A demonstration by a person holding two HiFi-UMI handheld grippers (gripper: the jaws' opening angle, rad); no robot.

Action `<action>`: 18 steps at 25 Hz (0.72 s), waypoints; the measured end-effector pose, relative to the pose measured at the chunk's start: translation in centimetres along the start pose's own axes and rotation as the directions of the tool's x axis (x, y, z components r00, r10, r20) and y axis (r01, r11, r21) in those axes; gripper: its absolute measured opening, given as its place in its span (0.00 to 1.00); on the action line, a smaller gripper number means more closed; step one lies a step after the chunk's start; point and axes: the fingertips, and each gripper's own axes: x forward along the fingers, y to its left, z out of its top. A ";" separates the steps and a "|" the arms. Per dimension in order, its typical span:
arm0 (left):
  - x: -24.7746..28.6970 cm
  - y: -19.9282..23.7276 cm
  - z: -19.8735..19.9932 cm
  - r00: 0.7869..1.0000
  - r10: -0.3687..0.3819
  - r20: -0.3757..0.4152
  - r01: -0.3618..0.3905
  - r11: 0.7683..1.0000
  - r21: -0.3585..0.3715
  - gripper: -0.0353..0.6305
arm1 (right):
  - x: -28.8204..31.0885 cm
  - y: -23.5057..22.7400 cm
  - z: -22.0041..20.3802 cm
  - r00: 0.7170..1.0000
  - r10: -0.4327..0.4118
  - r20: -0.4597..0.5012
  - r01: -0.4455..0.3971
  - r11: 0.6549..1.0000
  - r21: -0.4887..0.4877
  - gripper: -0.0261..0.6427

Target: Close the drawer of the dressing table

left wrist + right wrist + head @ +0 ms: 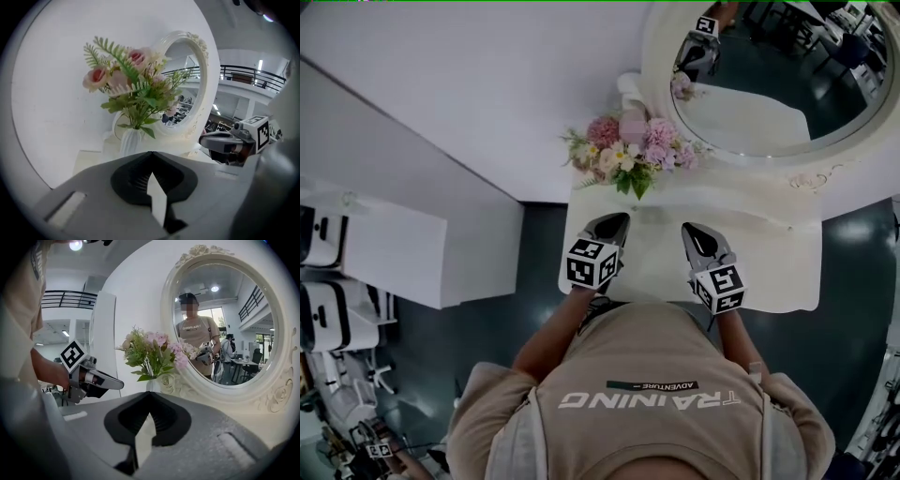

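White dressing table [769, 246]: vase [131, 142] w/ pink flowers [125, 77], upright.

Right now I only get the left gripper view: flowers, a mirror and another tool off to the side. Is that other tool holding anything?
Observer: No. Its own view shows the right tongs shut, with nothing between them.
Operator: Where are both tools over the furniture?
Observer: In the head view, the left tongs and the right ones are held side by side over the white table. They point towards the flowers and do not touch each other.
Operator: Can you see the drawer?
Observer: No view shows it. In the head view, the person's shirt covers the middle of the table's front edge.
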 end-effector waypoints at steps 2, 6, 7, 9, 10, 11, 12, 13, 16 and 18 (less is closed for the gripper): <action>-0.7 -0.1 1.1 1.000 0.000 0.021 0.000 1.000 0.016 0.08 | 0.0 0.1 1.0 1.000 0.005 0.012 -0.005 1.000 -0.006 0.04; -2.1 -0.8 3.4 0.997 -0.005 0.079 0.002 0.999 0.038 0.08 | -0.5 -0.1 3.4 0.998 -0.001 0.055 0.001 1.000 -0.011 0.04; -2.5 -1.0 4.0 0.995 -0.004 0.096 0.000 0.999 0.040 0.08 | -0.8 -0.2 4.1 0.998 -0.006 0.065 0.006 1.000 -0.009 0.04; -3.5 -1.2 5.3 0.991 0.003 0.134 -0.008 0.999 0.040 0.08 | -1.4 -0.4 5.5 0.996 -0.023 0.087 0.023 1.000 0.000 0.04; -4.0 -1.3 6.0 0.988 0.006 0.154 -0.012 0.999 0.041 0.08 | -1.7 -0.6 6.3 0.995 -0.031 0.099 0.030 0.999 0.009 0.04; -4.5 -1.3 6.6 0.985 0.010 0.174 -0.017 0.999 0.041 0.08 | -2.0 -0.8 7.0 0.993 -0.036 0.112 0.034 0.999 0.021 0.04; -5.1 -1.2 7.3 0.981 0.015 0.193 -0.024 0.999 0.043 0.08 | -2.3 -1.0 7.7 0.991 -0.039 0.124 0.035 0.999 0.033 0.04; -5.5 -1.1 7.9 0.978 0.022 0.208 -0.033 0.998 0.048 0.08 | -2.4 -1.2 8.3 0.990 -0.039 0.136 0.034 0.999 0.041 0.04; -6.6 -0.6 9.7 0.968 0.029 0.251 -0.042 0.998 0.047 0.08 | -2.7 -1.5 9.8 0.986 -0.042 0.162 0.037 0.999 0.037 0.04; -7.1 -0.5 10.9 0.958 0.031 0.284 -0.044 0.998 0.039 0.08 | -3.0 -1.6 10.9 0.984 -0.047 0.172 0.044 0.999 0.018 0.04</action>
